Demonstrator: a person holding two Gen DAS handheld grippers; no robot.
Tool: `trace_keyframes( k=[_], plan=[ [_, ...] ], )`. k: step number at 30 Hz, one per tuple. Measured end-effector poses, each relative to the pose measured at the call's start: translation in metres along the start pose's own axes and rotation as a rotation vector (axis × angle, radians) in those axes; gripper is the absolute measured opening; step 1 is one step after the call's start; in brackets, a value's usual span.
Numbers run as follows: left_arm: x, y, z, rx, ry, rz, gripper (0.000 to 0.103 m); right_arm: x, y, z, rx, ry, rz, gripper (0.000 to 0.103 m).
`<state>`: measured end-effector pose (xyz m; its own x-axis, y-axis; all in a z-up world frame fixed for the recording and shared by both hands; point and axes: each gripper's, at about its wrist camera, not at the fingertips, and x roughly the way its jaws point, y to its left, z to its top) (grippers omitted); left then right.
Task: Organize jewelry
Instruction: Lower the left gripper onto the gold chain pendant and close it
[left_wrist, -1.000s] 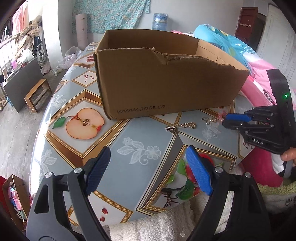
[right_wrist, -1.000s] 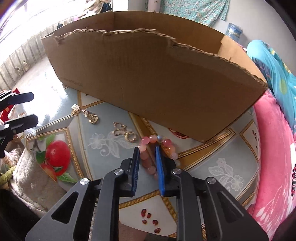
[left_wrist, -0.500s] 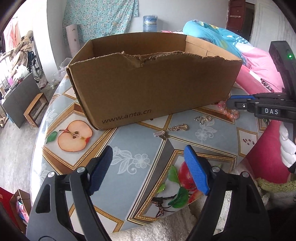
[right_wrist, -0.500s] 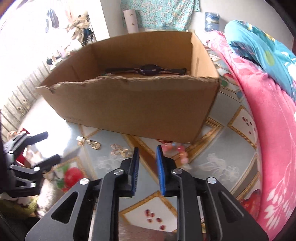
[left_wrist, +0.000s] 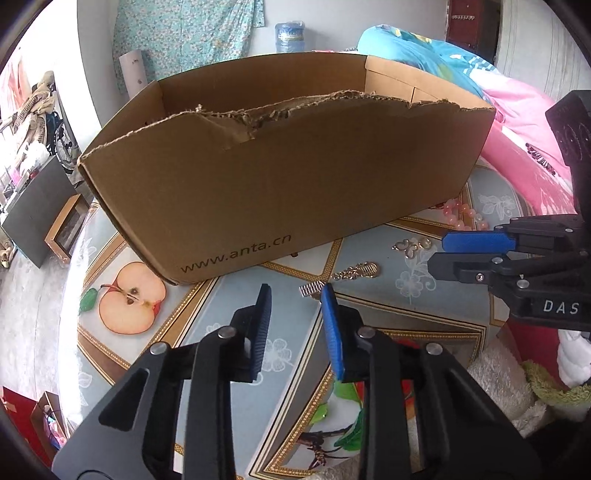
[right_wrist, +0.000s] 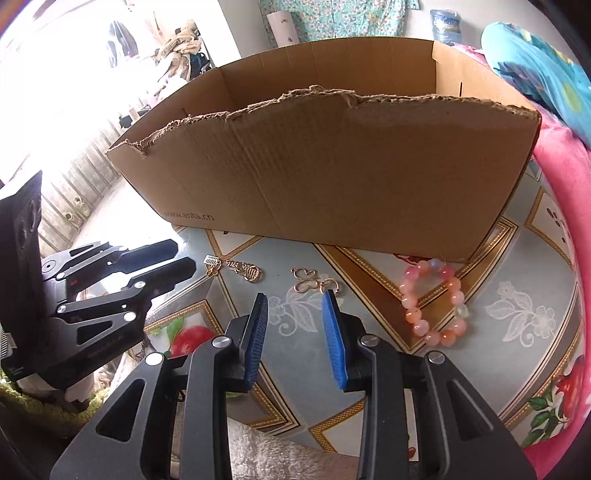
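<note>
- Two grippers are hovering over the patterned table (left_wrist: 236, 332), both angled down toward the jewelry lying in front of a cardboard box (left_wrist: 295, 177).
- Left gripper (left_wrist: 295, 321): its jaws have just been closing and are now standing partly apart with nothing between them; the right pad's tip is sitting just beside a small silver clasp at the end of a gold chain (left_wrist: 354, 272).
- Right gripper (right_wrist: 295, 325): its jaws have just been opening, with a clear gap and nothing held; the tips are pointing at a pair of gold earrings (right_wrist: 314, 282) lying just ahead of them.
- A pink bead bracelet (right_wrist: 436, 302) is resting flat on the table to the right of the right gripper, near the box's front corner and apart from the earrings.
- The chain, earrings and bracelet are all lying on the table outside the box.
- From here I cannot see the box's floor.
</note>
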<state>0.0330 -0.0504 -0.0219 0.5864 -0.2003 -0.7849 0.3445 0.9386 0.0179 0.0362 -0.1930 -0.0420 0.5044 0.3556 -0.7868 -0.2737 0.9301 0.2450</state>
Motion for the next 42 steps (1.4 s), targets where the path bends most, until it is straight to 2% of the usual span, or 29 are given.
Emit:
trace_keyframes(
  k=[4, 11, 23, 28, 34, 42],
  plan=[
    [0.012, -0.005, 0.003, 0.027, 0.040, 0.011, 0.026, 0.001, -0.002, 0.003, 0.005, -0.001, 0.016, 0.031],
    [0.013, -0.014, 0.002, 0.057, 0.053, 0.003, 0.025, 0.005, 0.000, 0.006, -0.013, 0.006, 0.020, 0.031],
    [0.011, -0.021, 0.004, 0.049, 0.061, -0.133, 0.024, 0.011, -0.003, 0.011, 0.002, 0.014, 0.029, 0.031],
    [0.006, -0.016, 0.005, 0.039, 0.027, -0.140, 0.023, 0.010, -0.005, 0.012, 0.008, 0.012, 0.028, 0.031],
    [0.014, -0.022, 0.011, 0.083, 0.045, -0.146, 0.023, 0.008, -0.010, 0.011, 0.016, 0.014, 0.032, 0.031],
    [0.005, -0.025, 0.007, 0.096, 0.056, -0.225, 0.023, 0.009, -0.012, 0.013, 0.016, 0.013, 0.033, 0.031]
  ],
)
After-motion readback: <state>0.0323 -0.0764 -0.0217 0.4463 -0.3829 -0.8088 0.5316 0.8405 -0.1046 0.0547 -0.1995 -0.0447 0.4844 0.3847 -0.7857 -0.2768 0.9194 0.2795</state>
